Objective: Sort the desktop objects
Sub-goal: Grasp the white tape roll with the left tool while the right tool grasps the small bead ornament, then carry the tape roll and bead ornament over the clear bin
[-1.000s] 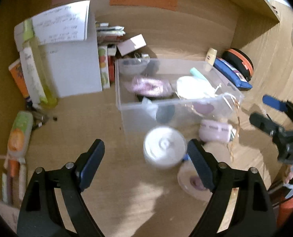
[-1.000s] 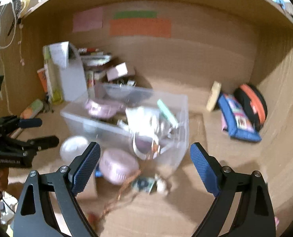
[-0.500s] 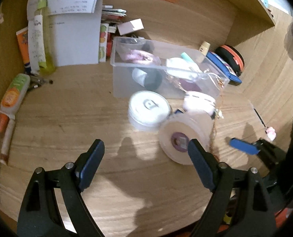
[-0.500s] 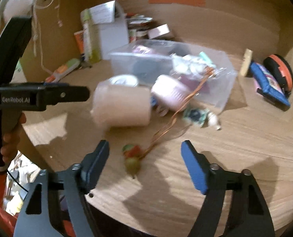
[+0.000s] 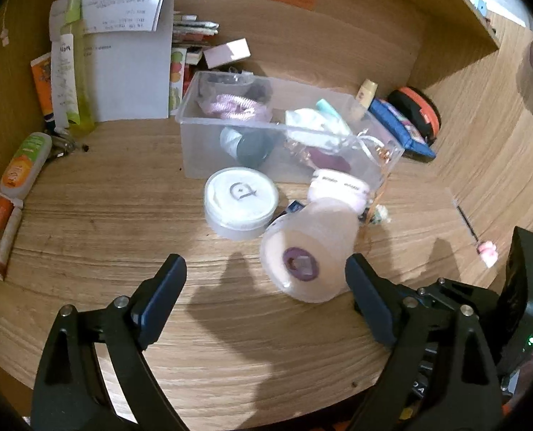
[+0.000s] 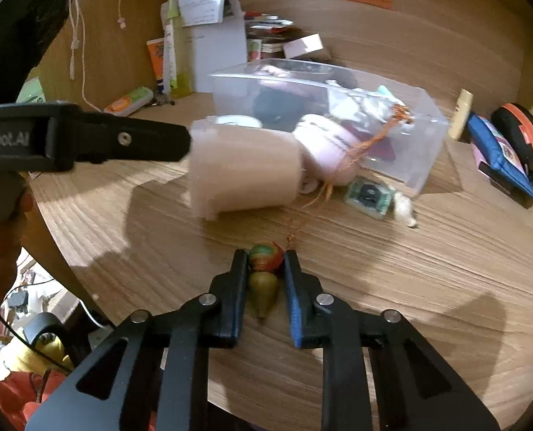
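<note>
My right gripper (image 6: 265, 262) is shut on a small charm with a striped red-green ball and an olive drop (image 6: 263, 287); its orange cord (image 6: 352, 154) runs up into the clear plastic bin (image 6: 424, 143). My left gripper (image 5: 266, 280) is open and empty, just in front of a pale tape roll (image 5: 311, 255) lying on its side. The roll also shows in the right wrist view (image 6: 245, 168). A round white jar (image 5: 241, 201) and a pink round case (image 5: 338, 186) sit against the bin (image 5: 209, 151), which holds several small items.
Papers and a box (image 5: 130, 57) stand at the back left with tubes (image 5: 24, 165) beside them. A blue pouch (image 5: 399, 125) and an orange-black case (image 5: 417, 111) lie at the right. A small green card (image 6: 369, 195) lies by the bin. The desk's front edge (image 6: 87, 251) is close.
Both grippers pulled back from the bin toward the desk's front. The right gripper's fingers closed on the charm. The left gripper stayed open and now faces the tape roll.
</note>
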A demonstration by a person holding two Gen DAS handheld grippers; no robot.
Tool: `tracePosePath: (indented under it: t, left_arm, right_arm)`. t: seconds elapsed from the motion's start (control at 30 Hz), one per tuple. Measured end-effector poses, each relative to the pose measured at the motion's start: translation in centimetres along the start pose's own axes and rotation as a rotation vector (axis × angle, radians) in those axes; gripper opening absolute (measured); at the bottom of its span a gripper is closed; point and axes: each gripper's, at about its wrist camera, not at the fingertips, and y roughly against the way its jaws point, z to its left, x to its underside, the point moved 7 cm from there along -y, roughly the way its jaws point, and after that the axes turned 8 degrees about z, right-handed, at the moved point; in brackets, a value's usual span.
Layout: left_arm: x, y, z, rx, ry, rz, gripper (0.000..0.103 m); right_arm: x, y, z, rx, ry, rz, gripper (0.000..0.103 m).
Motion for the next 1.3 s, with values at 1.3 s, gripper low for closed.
tracePosePath:
  t: [1.3]
  left_arm:
    - [0.0,-6.5,-2.3,-0.147,0.153,0.038,0.087]
  right_arm:
    - [-3.1,4.3,-9.3,0.003,-0.144,-0.147,0.018]
